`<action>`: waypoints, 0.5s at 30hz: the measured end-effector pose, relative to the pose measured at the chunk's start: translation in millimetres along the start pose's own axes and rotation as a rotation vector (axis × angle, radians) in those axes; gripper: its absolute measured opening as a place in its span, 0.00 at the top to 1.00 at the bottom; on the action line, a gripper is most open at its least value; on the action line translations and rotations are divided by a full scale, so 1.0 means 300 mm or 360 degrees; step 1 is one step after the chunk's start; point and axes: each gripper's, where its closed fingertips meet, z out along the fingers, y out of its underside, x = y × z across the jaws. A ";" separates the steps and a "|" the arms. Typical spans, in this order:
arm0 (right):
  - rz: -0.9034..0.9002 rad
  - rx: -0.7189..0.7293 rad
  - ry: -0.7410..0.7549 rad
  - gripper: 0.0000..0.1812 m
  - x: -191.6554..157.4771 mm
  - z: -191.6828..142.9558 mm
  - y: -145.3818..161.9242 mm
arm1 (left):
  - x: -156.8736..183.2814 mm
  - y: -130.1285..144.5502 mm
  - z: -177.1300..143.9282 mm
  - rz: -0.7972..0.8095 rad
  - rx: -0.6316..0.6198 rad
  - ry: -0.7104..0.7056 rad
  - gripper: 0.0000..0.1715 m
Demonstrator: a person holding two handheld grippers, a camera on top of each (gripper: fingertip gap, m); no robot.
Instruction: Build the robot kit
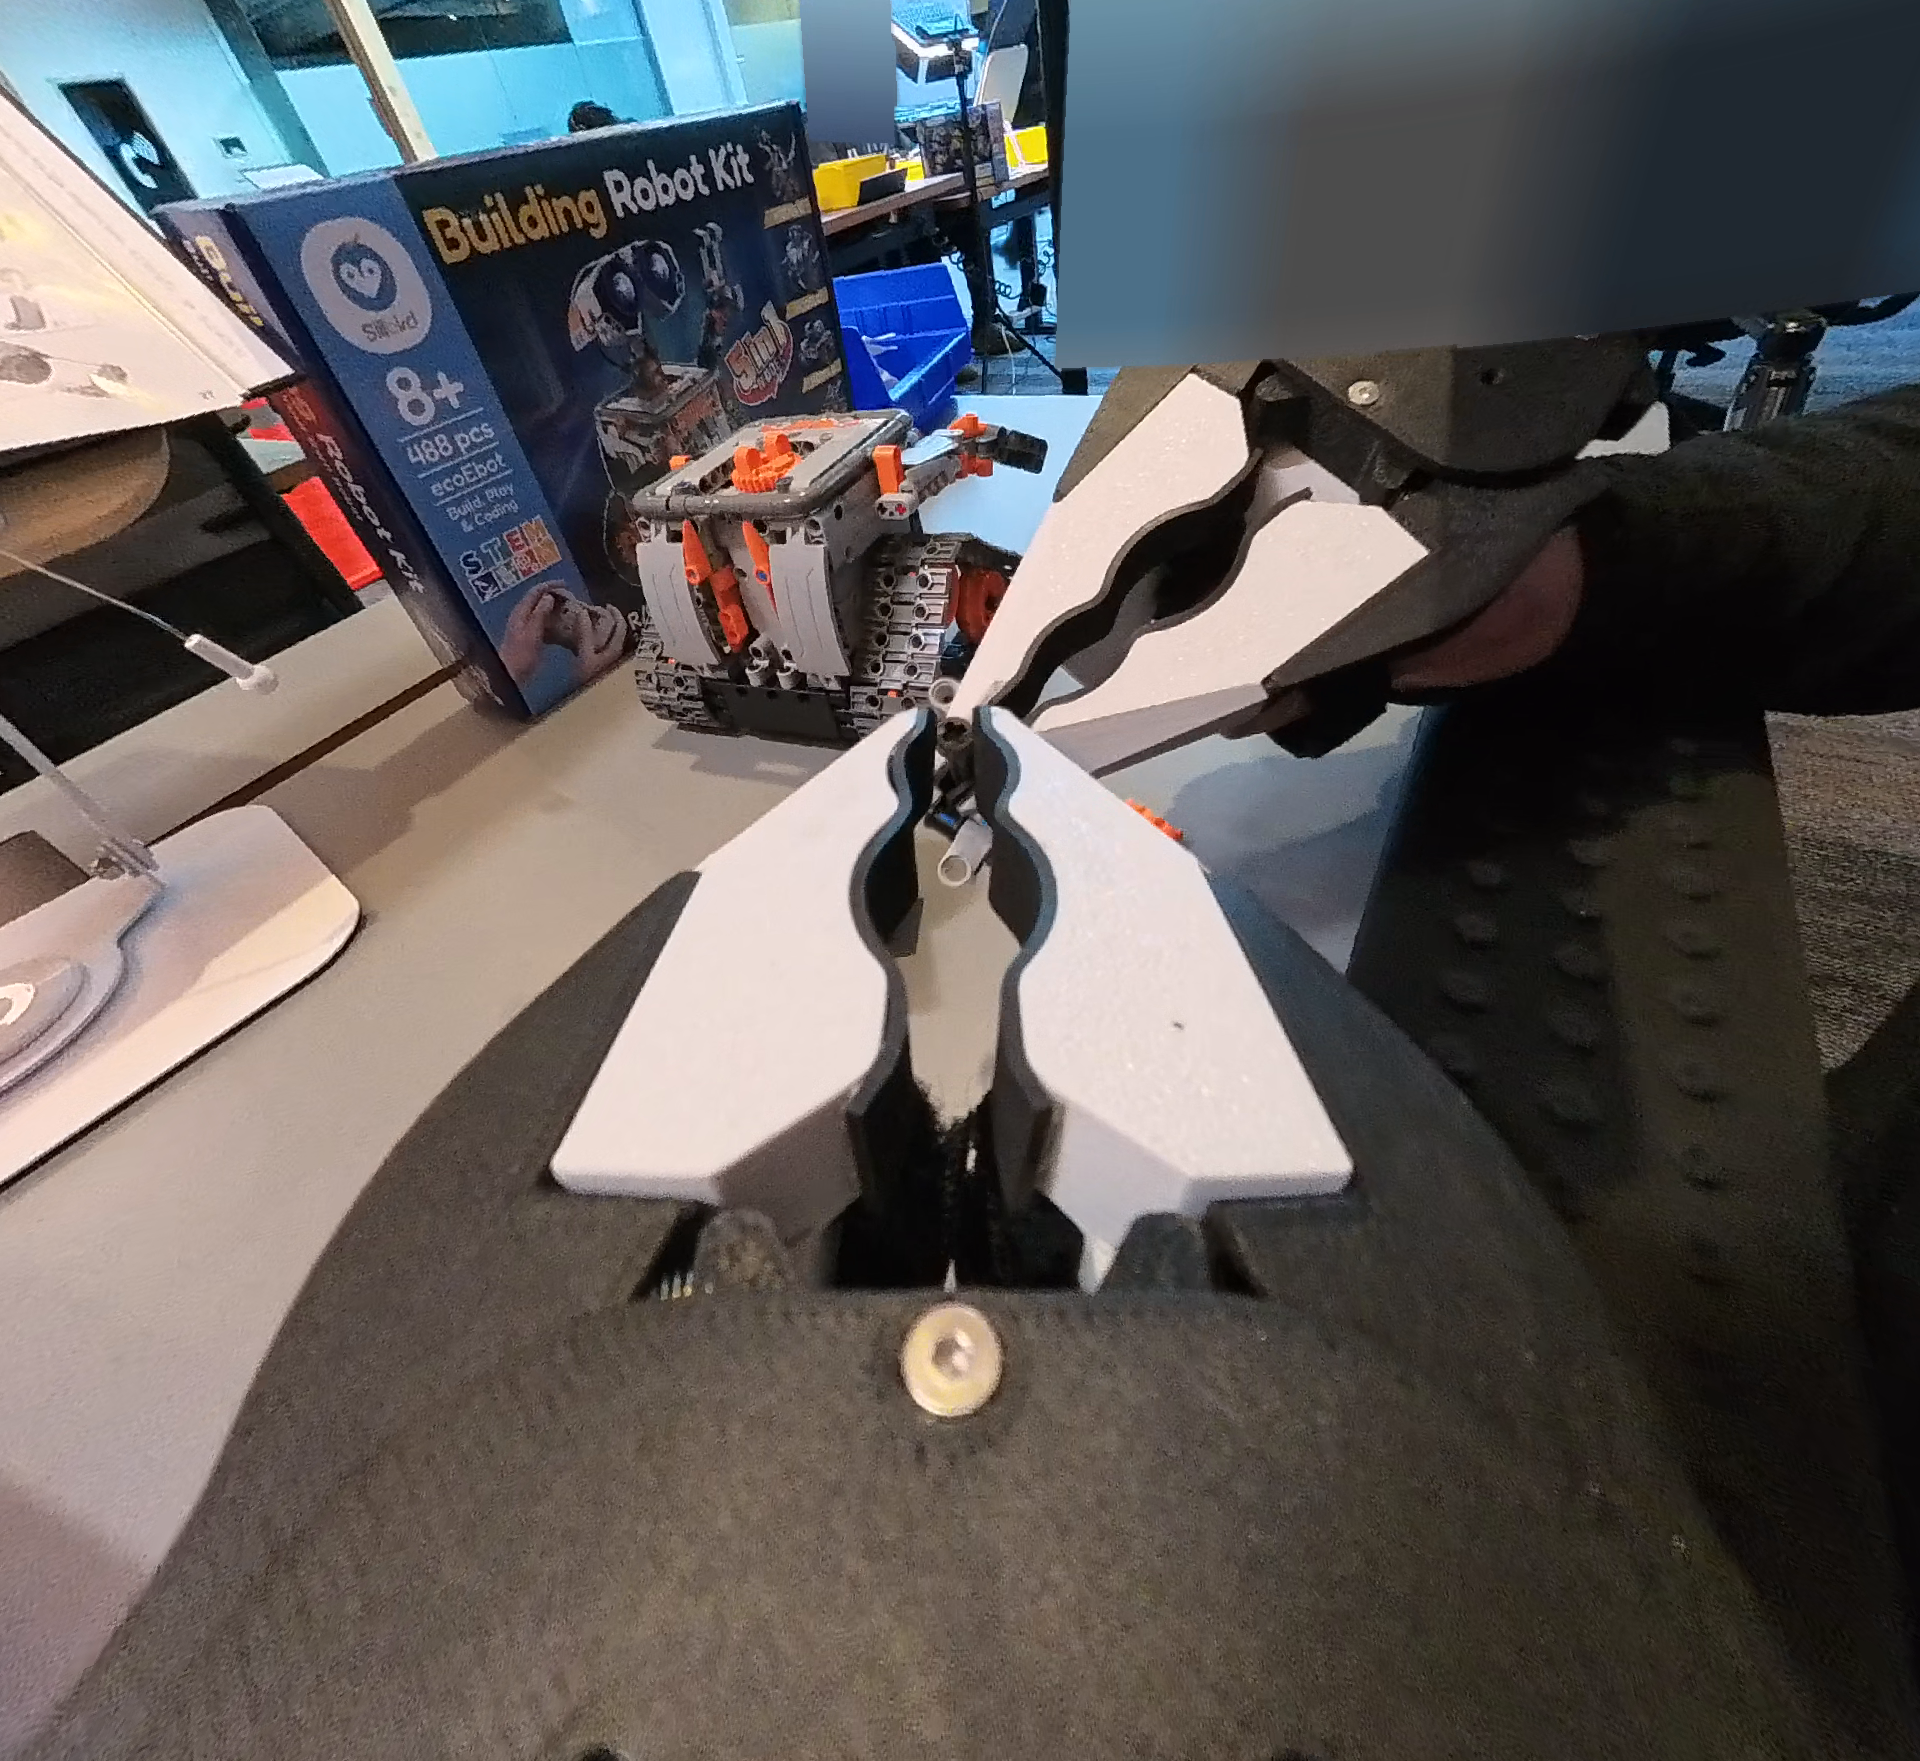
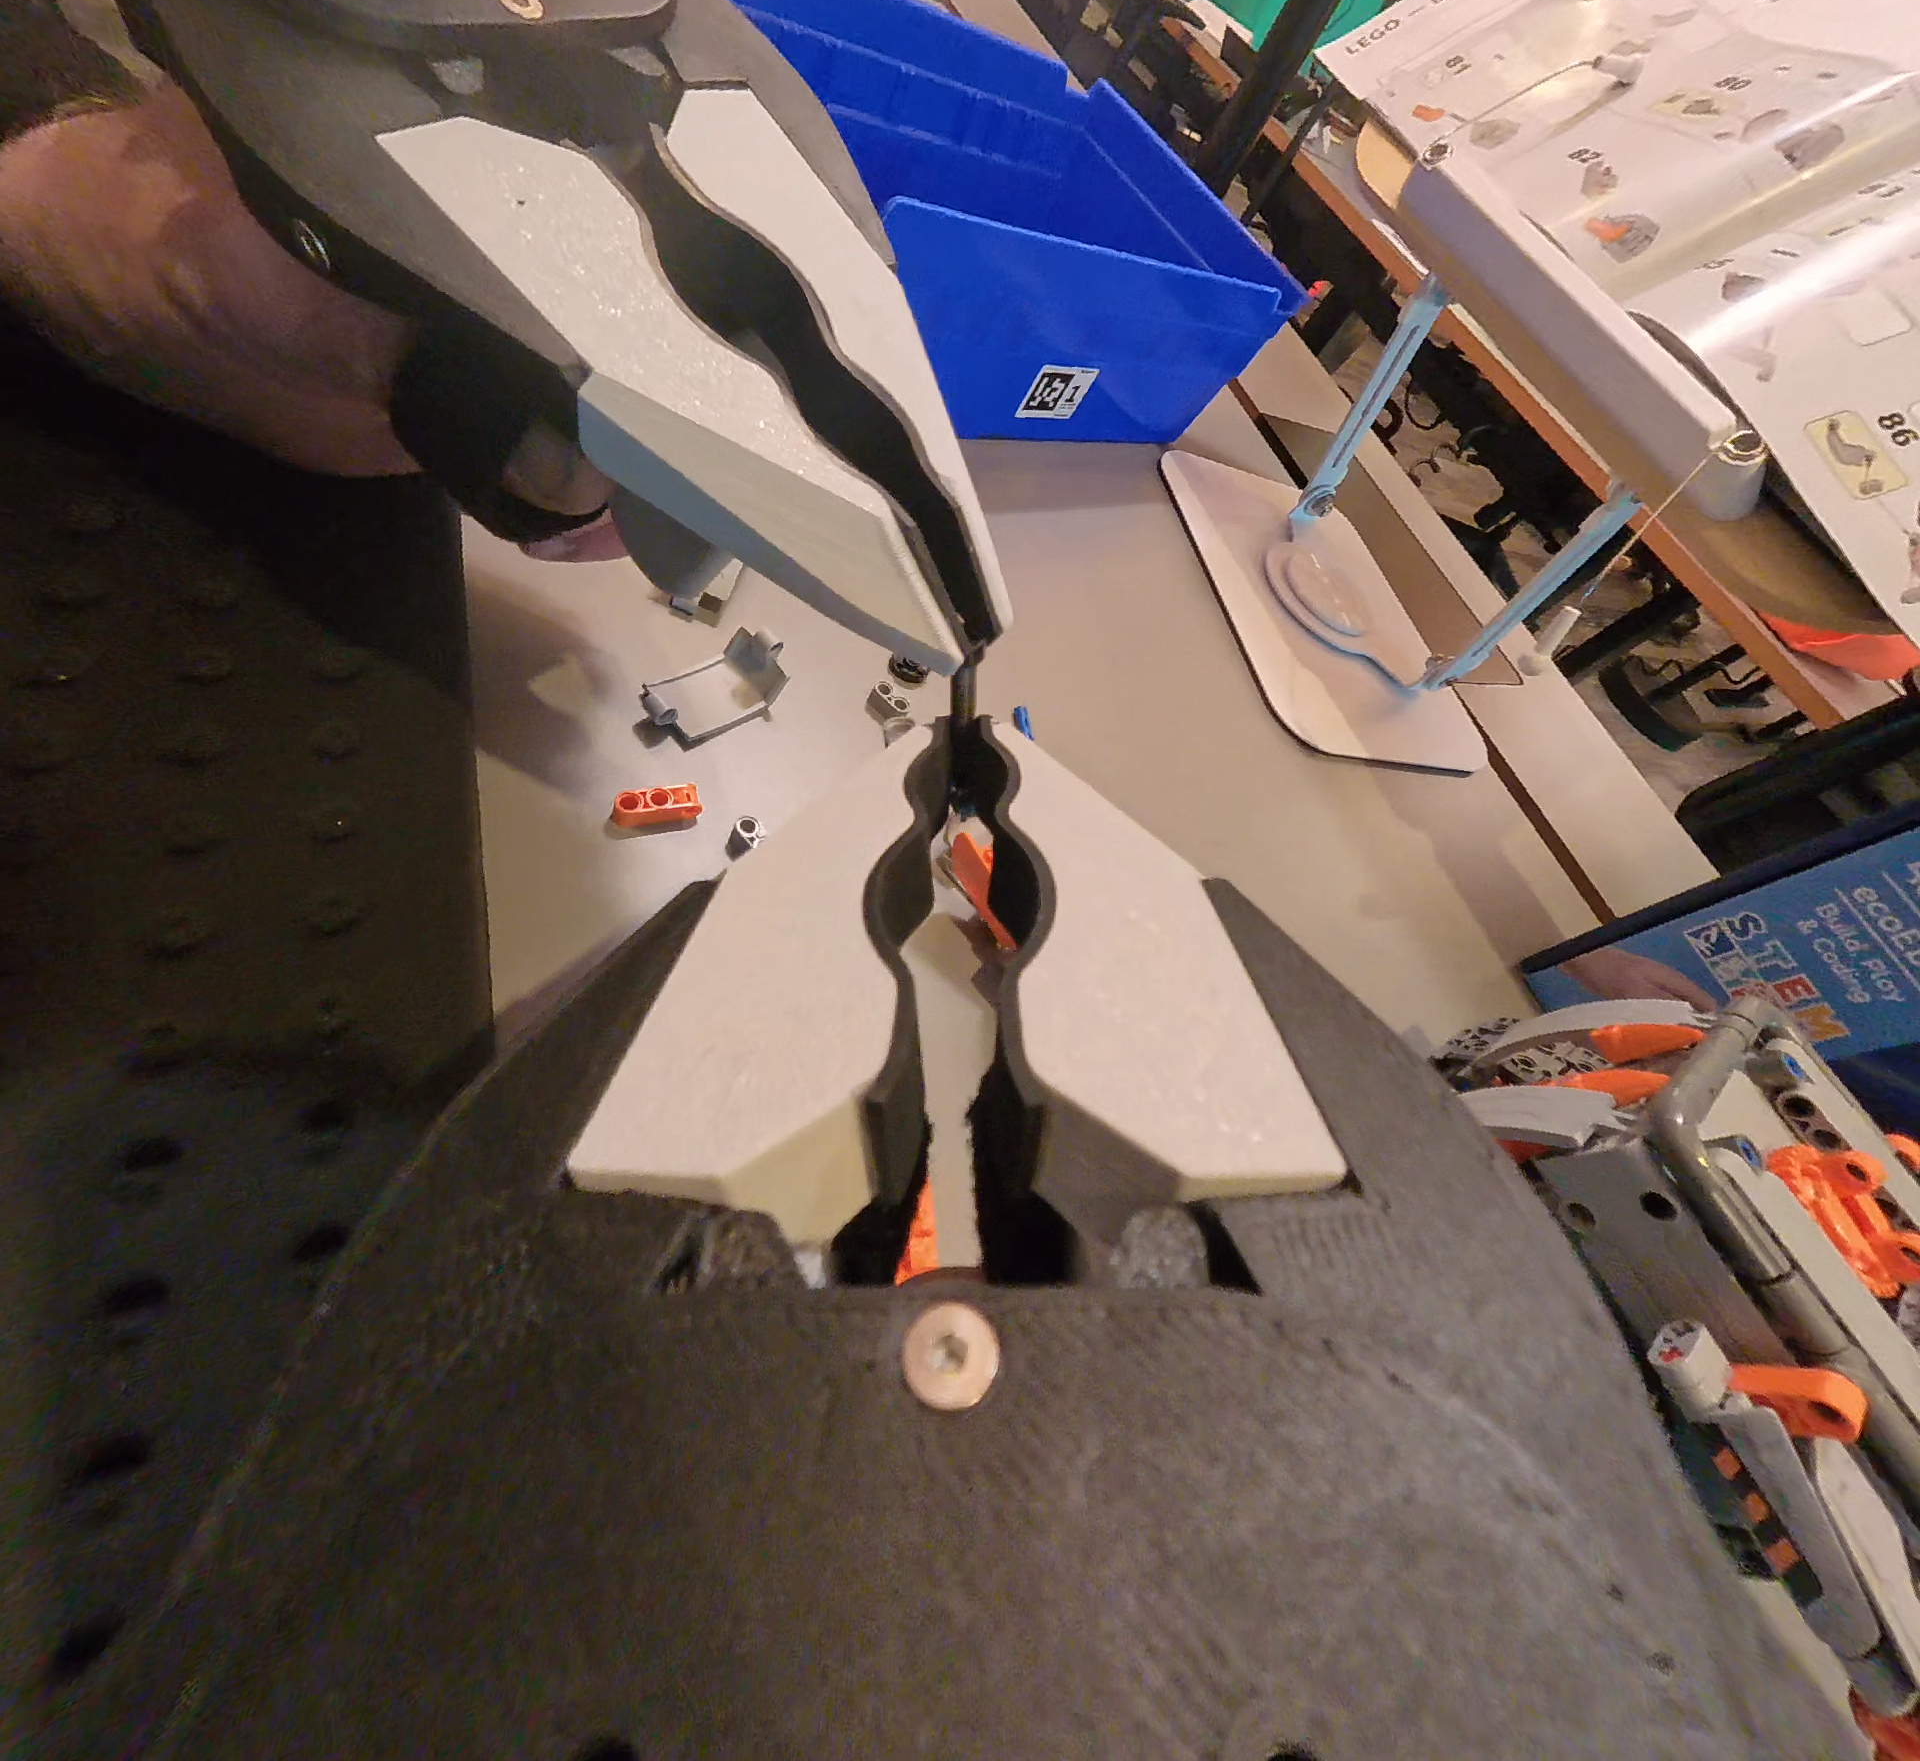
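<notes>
While both tools meet tip to tip at frame centre, the left gripper (image 1: 951, 735) is clamped narrowly on a small black piece (image 1: 954, 743); the right gripper (image 2: 971, 735) pinches a black axle (image 2: 966, 688) running lengthwise between them, above the grey table (image 2: 1122, 672).

Pale grey fingers (image 1: 1122, 890) with wavy black pads on a speckled black body, same colours on the other gripper (image 2: 961, 651). Grey tracked model (image 1: 800, 568) dotted with orange pieces, backed by a dark blue box (image 1: 499, 423) with yellow and white lettering. Bright blue bin (image 2: 1039, 257) wearing a black-and-white square tag, one orange brick (image 2: 655, 805) on the light grey table (image 2: 1122, 672).
</notes>
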 end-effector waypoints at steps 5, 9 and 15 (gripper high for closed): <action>-0.0010 0.0044 -0.0089 1.00 -0.011 -0.012 -0.008 | 0.017 -0.008 -0.003 -0.0003 0.0007 0.0134 0.97; -0.0011 0.0073 -0.0172 1.00 -0.026 -0.020 -0.011 | 0.034 -0.008 -0.011 0.0090 -0.0045 0.0250 0.97; -0.0026 0.0042 -0.0255 1.00 -0.055 -0.009 0.007 | 0.049 0.023 -0.019 0.0164 -0.0095 0.0310 0.97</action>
